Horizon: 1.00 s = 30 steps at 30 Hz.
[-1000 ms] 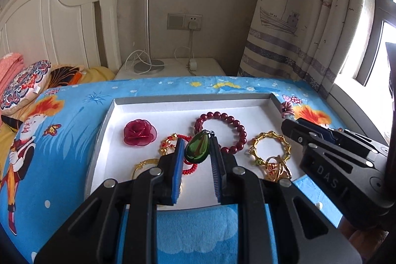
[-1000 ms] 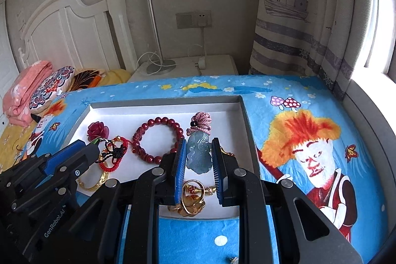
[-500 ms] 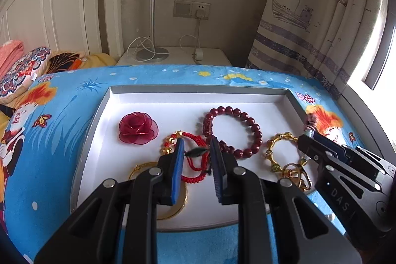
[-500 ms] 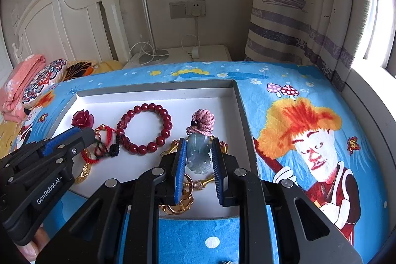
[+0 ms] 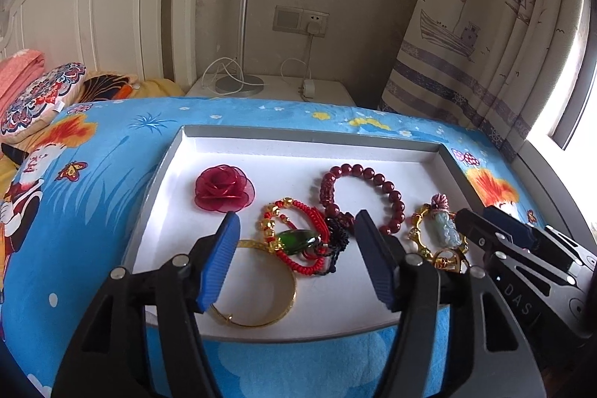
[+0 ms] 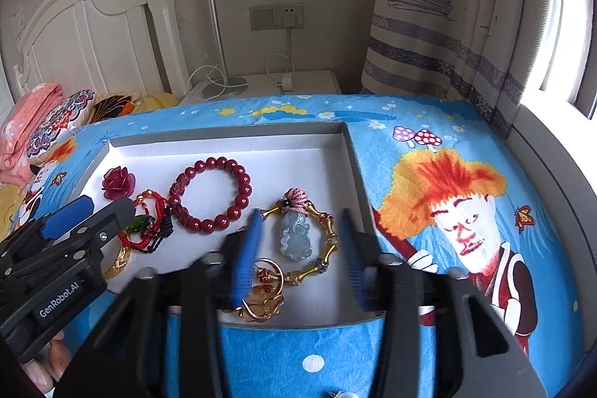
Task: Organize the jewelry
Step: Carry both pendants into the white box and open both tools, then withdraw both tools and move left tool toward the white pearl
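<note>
Both grippers, left gripper (image 5: 294, 260) and right gripper (image 6: 298, 252), are spread and empty; the pale carved jade pendant (image 6: 296, 237), probably slippery and brittle, is best pinched across its flat faces.

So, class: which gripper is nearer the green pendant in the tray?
Left. The left gripper stands open right around the green pendant; the right gripper is off beside it, open around the pale jade pendant.

One tray (image 5: 449, 157) on the bed: one rose (image 5: 224, 188), one bead bracelet (image 5: 363, 198), one red cord bracelet (image 5: 298, 237), one gold bangle (image 5: 261, 297), one gold link bracelet (image 6: 321, 241), two pendants, green (image 5: 296, 241) and pale jade (image 6: 296, 235). Two grippers.
</note>
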Each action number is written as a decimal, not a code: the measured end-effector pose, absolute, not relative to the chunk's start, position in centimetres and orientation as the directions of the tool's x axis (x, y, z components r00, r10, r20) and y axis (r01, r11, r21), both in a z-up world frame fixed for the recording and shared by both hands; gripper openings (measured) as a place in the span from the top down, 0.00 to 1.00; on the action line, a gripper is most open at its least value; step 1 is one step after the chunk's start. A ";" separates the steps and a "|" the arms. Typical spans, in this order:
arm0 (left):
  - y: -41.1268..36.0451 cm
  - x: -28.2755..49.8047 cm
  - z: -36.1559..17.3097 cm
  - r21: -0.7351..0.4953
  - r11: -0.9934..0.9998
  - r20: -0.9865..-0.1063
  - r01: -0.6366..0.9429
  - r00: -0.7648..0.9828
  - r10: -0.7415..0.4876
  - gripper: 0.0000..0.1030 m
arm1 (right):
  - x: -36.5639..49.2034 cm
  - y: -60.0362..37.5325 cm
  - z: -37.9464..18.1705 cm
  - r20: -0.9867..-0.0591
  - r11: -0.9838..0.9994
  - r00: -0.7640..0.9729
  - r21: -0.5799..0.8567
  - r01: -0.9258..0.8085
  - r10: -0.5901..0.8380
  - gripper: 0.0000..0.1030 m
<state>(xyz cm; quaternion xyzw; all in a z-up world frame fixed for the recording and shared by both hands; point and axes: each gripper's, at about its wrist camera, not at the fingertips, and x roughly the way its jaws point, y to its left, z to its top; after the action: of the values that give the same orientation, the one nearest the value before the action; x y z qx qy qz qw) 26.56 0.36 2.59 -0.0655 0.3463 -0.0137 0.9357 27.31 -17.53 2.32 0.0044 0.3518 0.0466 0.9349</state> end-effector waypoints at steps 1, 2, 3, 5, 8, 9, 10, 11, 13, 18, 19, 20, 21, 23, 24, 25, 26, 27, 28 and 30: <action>0.5 26.4 2.6 -0.130 0.991 -0.642 -0.023 0.764 -0.067 0.37 | 27.2 -17.6 2.4 -0.653 0.996 0.753 0.037 -0.082 0.086 0.41; 0.5 26.4 2.7 -0.127 0.992 -0.639 -0.027 0.767 -0.061 0.35 | 27.1 -17.6 2.5 -0.651 0.996 0.755 0.035 -0.080 0.084 0.41; 0.6 26.2 2.7 -0.122 0.992 -0.636 -0.032 0.770 -0.053 0.34 | 27.2 -17.6 2.5 -0.652 0.996 0.753 0.037 -0.081 0.086 0.41; 0.8 26.0 2.7 -0.112 0.993 -0.628 -0.044 0.777 -0.037 0.32 | 27.2 -17.7 2.4 -0.655 0.996 0.751 0.041 -0.081 0.088 0.41; 1.1 25.7 2.7 -0.109 0.992 -0.619 -0.069 0.785 -0.013 0.30 | 27.1 -17.8 2.5 -0.652 0.996 0.753 0.044 -0.079 0.089 0.39; 1.3 25.7 2.7 -0.112 0.991 -0.618 -0.075 0.786 -0.010 0.30 | 27.1 -17.9 2.5 -0.651 0.996 0.754 0.045 -0.077 0.088 0.39; 1.4 25.6 2.7 -0.119 0.990 -0.616 -0.080 0.788 -0.011 0.29 | 27.0 -17.9 2.6 -0.649 0.996 0.755 0.045 -0.077 0.087 0.38; 1.6 25.5 2.8 -0.124 0.989 -0.614 -0.081 0.789 -0.012 0.29 | 27.0 -18.0 2.6 -0.650 0.996 0.755 0.046 -0.077 0.088 0.37; 1.7 25.1 3.1 -0.125 0.989 -0.612 -0.080 0.791 -0.014 0.29 | 26.7 -18.2 2.7 -0.649 0.995 0.755 0.055 -0.079 0.096 0.37; 1.9 22.6 4.8 -0.116 0.992 -0.597 -0.053 0.802 -0.027 0.28 | 25.4 -18.8 3.0 -0.640 0.994 0.761 0.074 -0.081 0.109 0.33; 2.0 21.9 5.0 -0.112 0.992 -0.600 -0.053 0.799 -0.025 0.28 | 25.0 -19.0 2.9 -0.643 0.994 0.758 0.078 -0.083 0.113 0.33; 2.0 21.2 5.2 -0.110 0.992 -0.607 -0.055 0.794 -0.024 0.28 | 24.6 -19.2 2.8 -0.646 0.993 0.754 0.084 -0.085 0.119 0.33; 2.2 20.5 5.3 -0.114 0.992 -0.616 -0.051 0.787 -0.030 0.28 | 24.1 -19.4 2.8 -0.648 0.992 0.751 0.091 -0.088 0.126 0.33; 2.5 18.9 5.3 -0.135 0.990 -0.634 -0.031 0.771 -0.062 0.28 | 22.7 -20.0 2.8 -0.645 0.990 0.752 0.103 -0.091 0.136 0.32; 2.7 18.0 5.3 -0.145 0.989 -0.639 -0.018 0.765 -0.080 0.28 | 22.1 -20.3 2.9 -0.642 0.990 0.754 0.105 -0.091 0.138 0.32; 2.8 17.0 5.3 -0.146 0.989 -0.643 -0.005 0.760 -0.091 0.28 | 21.3 -20.7 2.9 -0.640 0.991 0.756 0.104 -0.090 0.136 0.31; 2.7 16.0 5.1 -0.140 0.990 -0.648 0.005 0.756 -0.096 0.28 | 20.7 -20.9 2.8 -0.641 0.991 0.755 0.104 -0.089 0.135 0.30; 2.6 15.1 5.0 -0.138 0.990 -0.651 0.017 0.752 -0.104 0.28 | 20.1 -21.3 2.7 -0.645 0.990 0.752 0.106 -0.090 0.137 0.30; 2.5 14.0 4.7 -0.142 0.989 -0.658 0.037 0.743 -0.122 0.28 | 19.5 -21.5 2.5 -0.649 0.990 0.748 0.107 -0.090 0.139 0.30; 2.1 12.5 4.2 -0.146 0.987 -0.669 0.066 0.729 -0.147 0.33 | 18.4 -22.1 2.1 -0.659 0.990 0.739 0.109 -0.089 0.139 0.30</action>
<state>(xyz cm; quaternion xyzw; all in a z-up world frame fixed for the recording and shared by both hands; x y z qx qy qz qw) 12.49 2.12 4.23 -0.0559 0.3637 -0.0574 0.9281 18.41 -22.11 2.09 0.0352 0.3557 0.0614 0.9319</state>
